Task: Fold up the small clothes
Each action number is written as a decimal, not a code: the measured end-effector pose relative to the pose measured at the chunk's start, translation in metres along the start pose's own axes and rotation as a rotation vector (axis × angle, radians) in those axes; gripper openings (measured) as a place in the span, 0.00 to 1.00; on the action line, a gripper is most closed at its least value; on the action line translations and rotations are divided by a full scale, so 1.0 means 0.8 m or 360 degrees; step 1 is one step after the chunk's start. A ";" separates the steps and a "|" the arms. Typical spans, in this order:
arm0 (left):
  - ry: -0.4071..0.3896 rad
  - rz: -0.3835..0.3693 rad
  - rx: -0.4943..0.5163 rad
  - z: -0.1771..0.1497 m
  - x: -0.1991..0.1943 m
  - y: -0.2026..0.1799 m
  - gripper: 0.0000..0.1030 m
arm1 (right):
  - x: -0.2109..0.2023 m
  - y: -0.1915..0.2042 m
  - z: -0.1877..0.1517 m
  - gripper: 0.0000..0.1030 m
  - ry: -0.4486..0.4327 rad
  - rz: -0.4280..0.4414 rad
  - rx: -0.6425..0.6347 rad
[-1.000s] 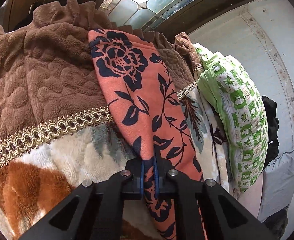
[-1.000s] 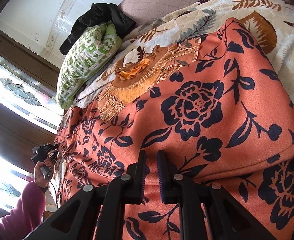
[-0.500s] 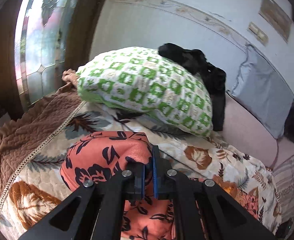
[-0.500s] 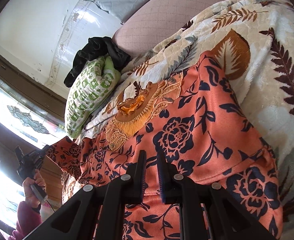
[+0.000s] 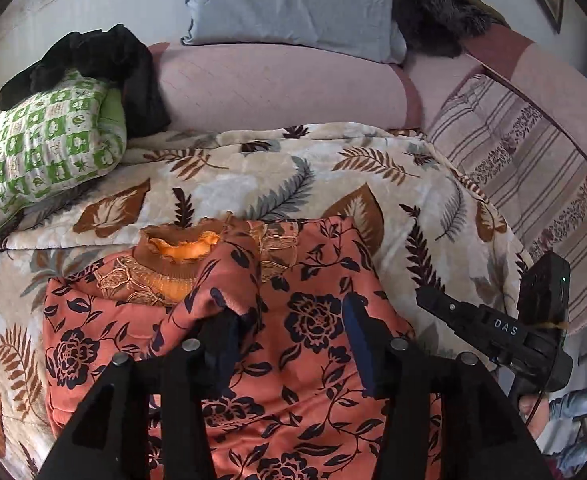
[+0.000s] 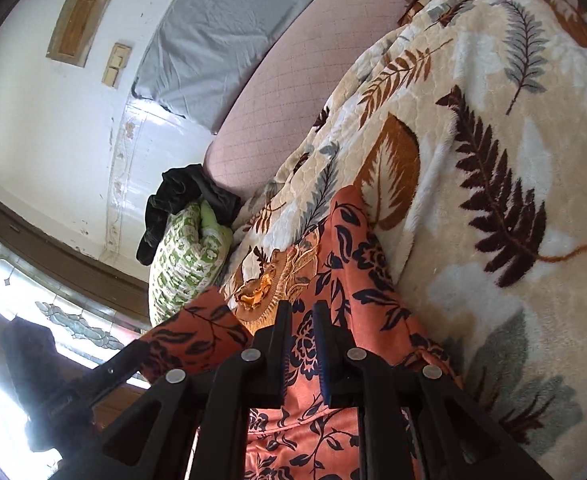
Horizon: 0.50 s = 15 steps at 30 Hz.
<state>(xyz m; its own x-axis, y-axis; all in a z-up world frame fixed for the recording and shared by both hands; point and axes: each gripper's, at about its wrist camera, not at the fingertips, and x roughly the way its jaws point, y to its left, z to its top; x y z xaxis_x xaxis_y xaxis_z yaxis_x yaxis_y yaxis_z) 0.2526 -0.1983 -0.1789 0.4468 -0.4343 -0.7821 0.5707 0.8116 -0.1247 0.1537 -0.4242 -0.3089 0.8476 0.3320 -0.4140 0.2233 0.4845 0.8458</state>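
Observation:
An orange garment with dark blue flowers (image 5: 309,320) lies on a leaf-patterned blanket (image 5: 285,176), its embroidered orange collar (image 5: 181,248) at the far end. A sleeve is folded across its body. My left gripper (image 5: 289,340) is open just above the garment; the sleeve fabric drapes over its left finger (image 5: 221,344). My right gripper (image 6: 303,344) is shut on the garment (image 6: 333,264) near its edge. The right gripper also shows in the left wrist view (image 5: 505,328), at the garment's right side.
A green patterned pillow (image 5: 41,152) with a black cloth (image 5: 105,64) on it lies at the far left. A pink mattress (image 5: 277,84), a grey pillow (image 5: 293,4) and a striped sheet (image 5: 533,168) lie beyond the blanket. A window (image 6: 53,312) is at the left.
My left gripper carried the sleeve from the left side across onto the garment's body and opened. My right gripper stayed shut on the garment and the view swung over it.

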 end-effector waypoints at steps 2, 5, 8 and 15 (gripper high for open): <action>-0.0019 -0.0087 -0.0003 -0.012 -0.010 0.005 0.62 | -0.001 0.003 0.002 0.21 -0.0013 0.0001 -0.0020; -0.0096 -0.0220 -0.0131 -0.030 -0.035 0.044 0.67 | 0.004 0.011 -0.002 0.67 0.0003 0.0014 -0.0040; -0.0211 -0.0183 -0.0258 -0.044 -0.053 0.084 0.76 | 0.009 0.019 -0.012 0.75 -0.0024 0.0004 -0.0086; -0.0286 0.0123 -0.0449 -0.072 -0.069 0.161 0.76 | 0.028 0.027 -0.026 0.75 0.0083 0.0060 -0.0114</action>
<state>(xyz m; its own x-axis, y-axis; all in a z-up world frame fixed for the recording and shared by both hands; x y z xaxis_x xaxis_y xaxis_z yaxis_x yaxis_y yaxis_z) 0.2620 -0.0475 -0.1869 0.6097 -0.4088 -0.6791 0.3285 0.9100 -0.2530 0.1671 -0.3894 -0.3070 0.8280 0.3922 -0.4007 0.1551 0.5266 0.8358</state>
